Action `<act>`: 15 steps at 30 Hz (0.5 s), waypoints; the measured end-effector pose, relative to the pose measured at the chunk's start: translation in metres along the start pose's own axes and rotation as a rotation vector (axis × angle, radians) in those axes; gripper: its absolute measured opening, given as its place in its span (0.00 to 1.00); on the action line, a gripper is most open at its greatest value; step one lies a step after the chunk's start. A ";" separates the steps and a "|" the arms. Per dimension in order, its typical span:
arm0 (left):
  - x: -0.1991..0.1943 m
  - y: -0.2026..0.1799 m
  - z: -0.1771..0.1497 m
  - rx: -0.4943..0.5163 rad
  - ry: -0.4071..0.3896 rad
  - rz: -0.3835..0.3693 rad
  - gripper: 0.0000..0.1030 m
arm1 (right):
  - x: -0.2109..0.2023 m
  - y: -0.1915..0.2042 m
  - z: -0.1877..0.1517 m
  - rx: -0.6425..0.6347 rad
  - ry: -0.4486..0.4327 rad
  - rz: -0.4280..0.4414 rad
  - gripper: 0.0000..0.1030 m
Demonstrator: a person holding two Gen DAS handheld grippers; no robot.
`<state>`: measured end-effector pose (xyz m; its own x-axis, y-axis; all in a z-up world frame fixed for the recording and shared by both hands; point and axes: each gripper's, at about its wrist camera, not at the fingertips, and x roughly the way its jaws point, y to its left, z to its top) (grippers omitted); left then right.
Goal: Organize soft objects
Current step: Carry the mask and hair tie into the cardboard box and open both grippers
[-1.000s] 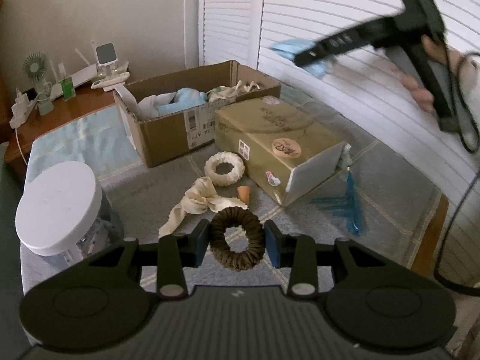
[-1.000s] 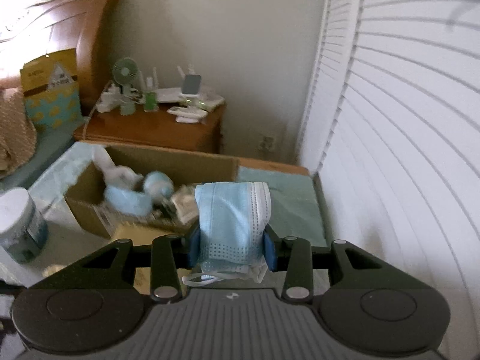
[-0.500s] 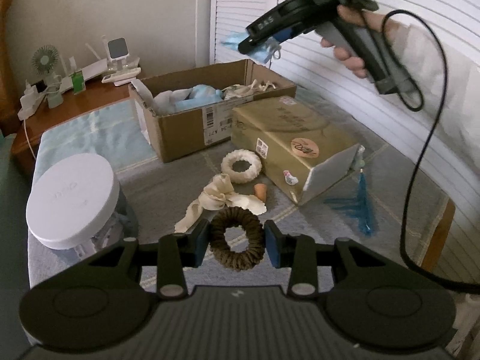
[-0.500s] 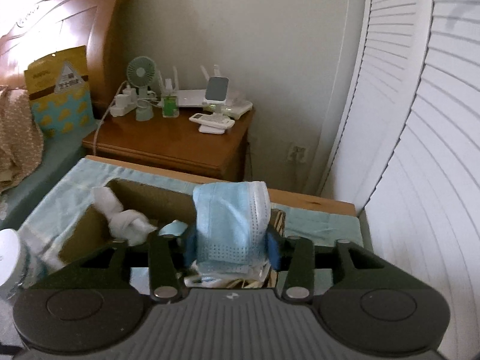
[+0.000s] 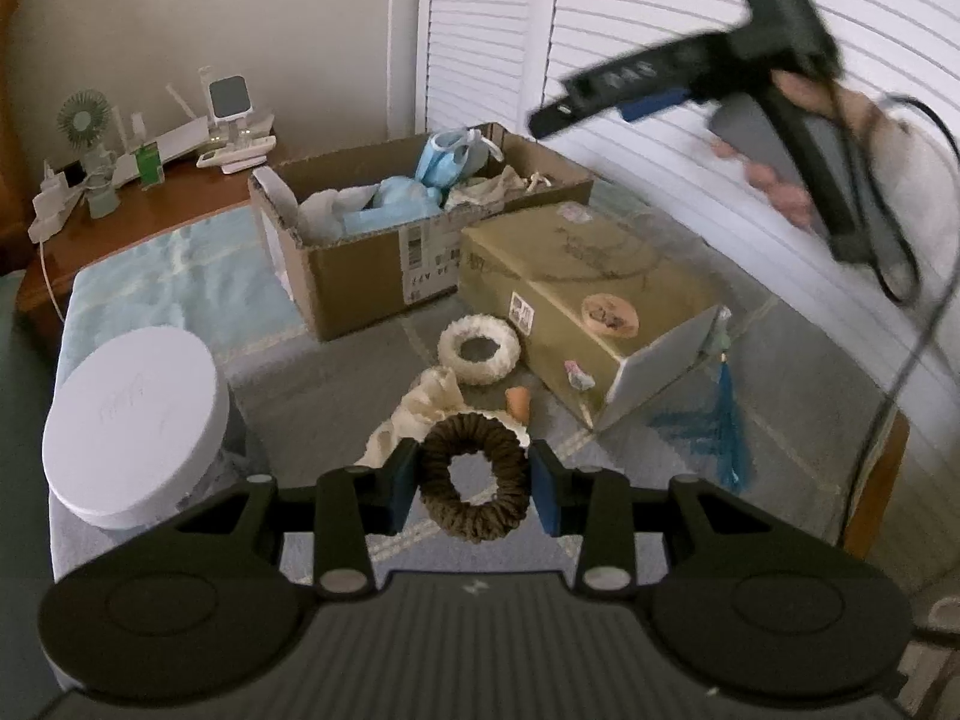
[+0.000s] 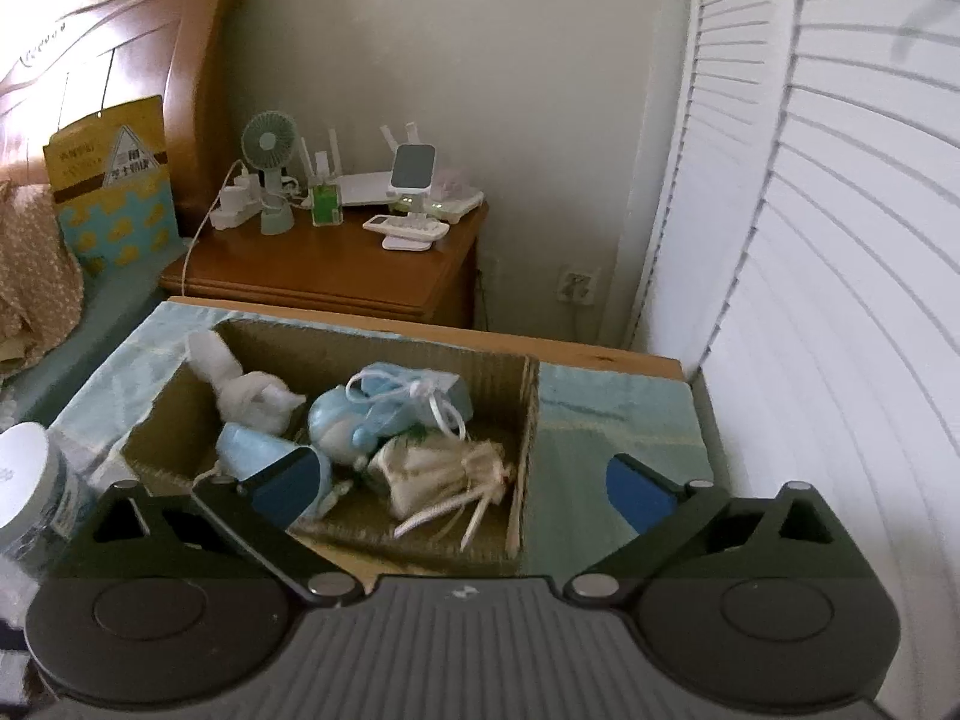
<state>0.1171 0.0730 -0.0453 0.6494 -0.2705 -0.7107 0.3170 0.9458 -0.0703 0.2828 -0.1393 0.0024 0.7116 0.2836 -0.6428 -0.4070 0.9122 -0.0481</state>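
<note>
Since earlier frame: right claw (image 6: pixel 462 492) just spread wide, empty; blue face mask (image 6: pixel 408 393) dropped in cardboard box (image 5: pixel 360 264) at 12 o'clock. Left claw (image 5: pixel 474 483) clenched on dark scrunchie (image 5: pixel 474 483): light, squashy, pinched across ring.

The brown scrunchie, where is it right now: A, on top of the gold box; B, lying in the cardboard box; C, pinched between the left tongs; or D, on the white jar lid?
C: the brown scrunchie sits squeezed between the blue pads of the left tongs, above the cloth-covered table, not in the cardboard box.
</note>
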 end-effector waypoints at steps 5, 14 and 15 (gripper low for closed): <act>-0.001 0.001 0.017 0.006 -0.010 0.001 0.37 | -0.030 0.003 -0.025 0.023 -0.015 -0.025 1.00; 0.008 0.001 0.068 0.065 -0.060 0.015 0.37 | -0.077 0.011 -0.086 0.074 -0.028 -0.048 1.00; 0.011 0.000 0.075 0.075 -0.067 0.020 0.37 | -0.081 0.011 -0.092 0.076 -0.029 -0.050 1.00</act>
<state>0.1761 0.0568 -0.0005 0.7001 -0.2658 -0.6628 0.3530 0.9356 -0.0023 0.1674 -0.1792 -0.0167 0.7465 0.2450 -0.6186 -0.3270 0.9448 -0.0204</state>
